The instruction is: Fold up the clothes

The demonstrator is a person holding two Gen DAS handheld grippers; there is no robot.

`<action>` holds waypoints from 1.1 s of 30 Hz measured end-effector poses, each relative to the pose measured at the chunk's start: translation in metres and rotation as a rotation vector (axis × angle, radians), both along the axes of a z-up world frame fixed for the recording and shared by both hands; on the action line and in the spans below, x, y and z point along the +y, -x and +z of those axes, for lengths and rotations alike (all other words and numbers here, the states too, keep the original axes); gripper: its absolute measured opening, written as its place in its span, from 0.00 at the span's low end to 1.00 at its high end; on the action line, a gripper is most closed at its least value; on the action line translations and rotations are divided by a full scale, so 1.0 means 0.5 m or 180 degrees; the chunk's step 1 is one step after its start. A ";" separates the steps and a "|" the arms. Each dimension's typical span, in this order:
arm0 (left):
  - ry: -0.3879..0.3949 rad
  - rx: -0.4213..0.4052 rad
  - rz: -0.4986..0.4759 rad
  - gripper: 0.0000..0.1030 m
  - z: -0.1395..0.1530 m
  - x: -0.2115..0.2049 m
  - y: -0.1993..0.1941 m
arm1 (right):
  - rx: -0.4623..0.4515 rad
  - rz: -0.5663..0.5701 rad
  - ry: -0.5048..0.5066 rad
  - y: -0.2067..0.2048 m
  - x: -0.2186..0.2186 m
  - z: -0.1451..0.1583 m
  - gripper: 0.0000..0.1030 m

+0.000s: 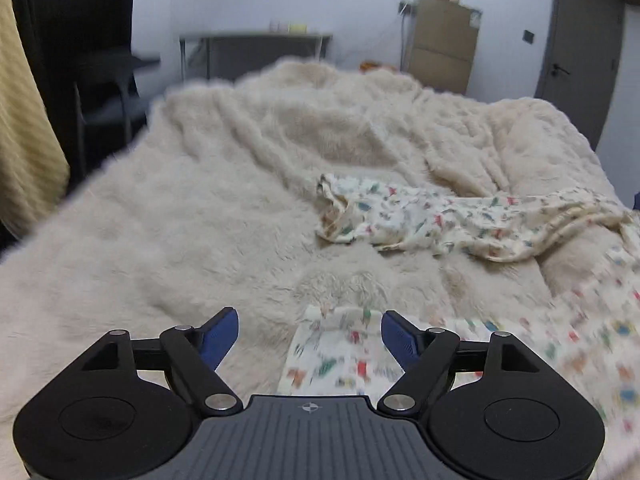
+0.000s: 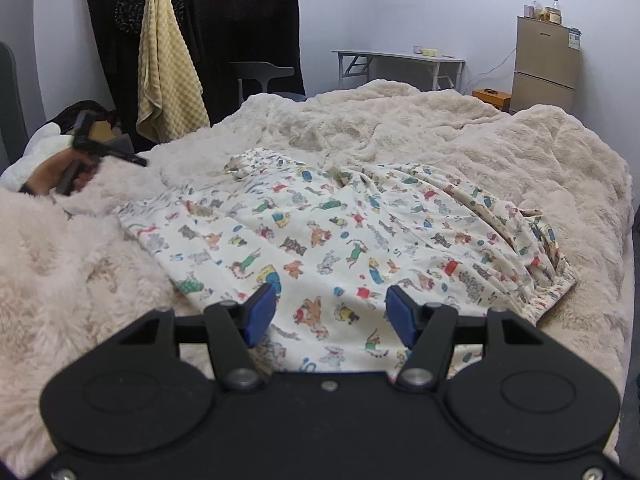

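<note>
A cream garment printed with small coloured animals [image 2: 340,236] lies spread on a fluffy cream blanket [image 2: 460,132]. In the left wrist view the garment [image 1: 432,220] shows as a bunched strip ahead and a blurred part at the lower right, with one corner just in front of my left gripper [image 1: 310,330]. The left gripper is open and holds nothing. My right gripper [image 2: 330,312] is open and hovers over the near edge of the garment. The left gripper also shows far left in the right wrist view [image 2: 86,148], held in a hand.
A beige towel [image 2: 166,76] and dark clothes hang on a rack behind the bed. A grey chair [image 2: 262,74], a folding table [image 2: 400,64] and a tall beige cabinet [image 2: 546,64] stand along the far wall. A door [image 1: 580,48] is at the right.
</note>
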State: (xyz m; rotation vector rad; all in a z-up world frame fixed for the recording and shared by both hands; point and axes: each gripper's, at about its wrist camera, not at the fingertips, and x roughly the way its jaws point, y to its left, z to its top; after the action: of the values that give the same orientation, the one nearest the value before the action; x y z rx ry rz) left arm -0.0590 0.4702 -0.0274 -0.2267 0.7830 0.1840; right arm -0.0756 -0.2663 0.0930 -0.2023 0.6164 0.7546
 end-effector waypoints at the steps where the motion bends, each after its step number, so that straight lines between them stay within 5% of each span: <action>1: 0.0099 0.0092 0.0048 0.65 -0.032 0.020 -0.033 | -0.0002 0.0003 0.0004 -0.001 0.001 0.001 0.58; 4: 0.0532 0.0183 -0.0039 0.51 -0.089 0.044 -0.077 | -0.0006 -0.0001 0.0012 -0.001 0.004 0.003 0.58; 6: 0.0876 0.0156 -0.0236 0.24 -0.117 0.044 -0.093 | -0.0007 0.0005 0.0005 0.000 0.004 0.004 0.58; 7: 0.0872 0.0136 -0.0275 0.08 -0.117 0.042 -0.095 | -0.0006 0.0007 0.0003 0.000 0.005 0.004 0.58; 10: 0.0571 -0.0219 -0.0015 0.07 -0.080 0.042 -0.080 | 0.0004 -0.0002 -0.0001 -0.001 0.003 0.003 0.58; 14: 0.0257 -0.0538 0.0508 0.08 -0.036 0.057 -0.080 | 0.0017 -0.0012 -0.0002 -0.002 0.005 0.001 0.58; 18: -0.0284 -0.0052 0.0486 0.17 -0.050 0.018 -0.136 | -0.0040 -0.0003 0.0078 0.002 -0.004 0.002 0.58; 21: -0.0621 -0.0008 0.0550 0.33 -0.035 -0.014 -0.122 | -0.0177 -0.0016 0.0245 0.016 -0.024 0.013 0.58; 27: -0.0854 -0.0342 -0.0212 0.50 0.065 -0.120 0.009 | -0.0469 0.0121 0.0615 0.063 -0.073 0.028 0.62; 33: -0.0968 -0.0607 -0.1110 0.59 0.127 -0.288 0.078 | -0.0639 0.0352 0.1429 0.113 -0.079 -0.021 0.62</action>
State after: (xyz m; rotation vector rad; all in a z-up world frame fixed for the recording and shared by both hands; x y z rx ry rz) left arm -0.0979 0.3264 0.0363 0.1790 0.5843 -0.0494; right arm -0.1321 -0.3057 0.0826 -0.7216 0.5795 0.6835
